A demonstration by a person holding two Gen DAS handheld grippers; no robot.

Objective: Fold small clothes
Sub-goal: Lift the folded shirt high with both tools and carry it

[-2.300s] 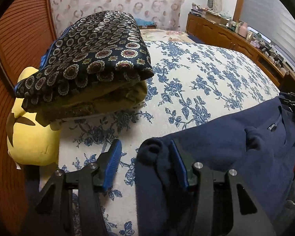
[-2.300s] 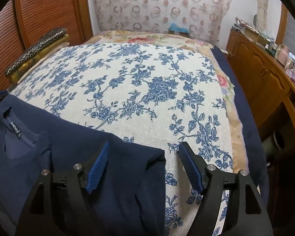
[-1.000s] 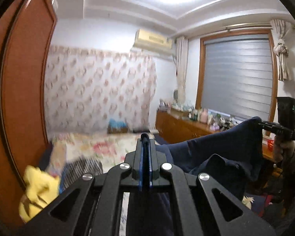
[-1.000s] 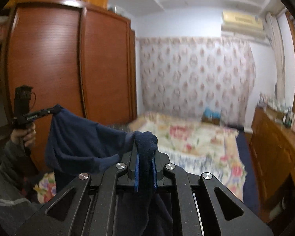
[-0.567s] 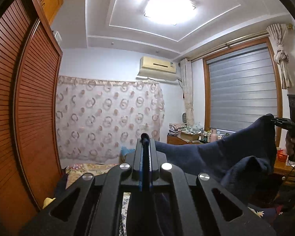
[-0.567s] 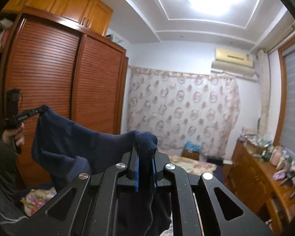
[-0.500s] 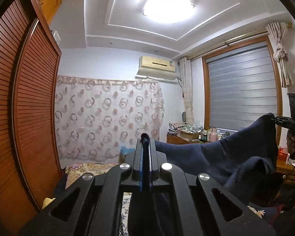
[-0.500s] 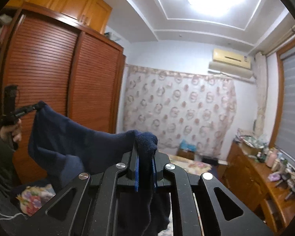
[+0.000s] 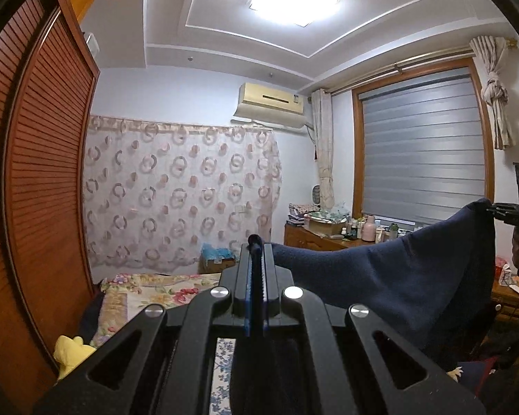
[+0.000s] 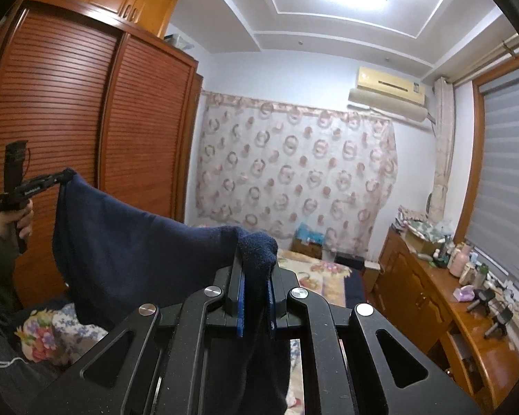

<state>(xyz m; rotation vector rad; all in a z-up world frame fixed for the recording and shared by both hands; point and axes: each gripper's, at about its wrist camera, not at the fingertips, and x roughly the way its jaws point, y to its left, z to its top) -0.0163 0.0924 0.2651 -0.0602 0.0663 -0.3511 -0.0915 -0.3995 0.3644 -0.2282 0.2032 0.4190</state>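
Observation:
A navy blue sweater hangs stretched in the air between both grippers, high above the bed. My left gripper is shut on one top corner, with a thin edge of the cloth between its blue pads. The right gripper is shut on the other corner, a thick bunch of navy knit bulging over its pads. In the right wrist view the sweater runs left to the other gripper, held in a person's hand. In the left wrist view the right gripper shows at the far right edge.
The bed with its floral cover lies below. A wooden louvred wardrobe stands on the left. A wooden dresser crowded with bottles runs under the window on the right. A yellow plush toy lies by the wardrobe.
Both grippers shut on the sweater's corners as it lay on the bed and lifted it. Over the last second both hands rose and the views tilted up, stretching the sweater taut between them.

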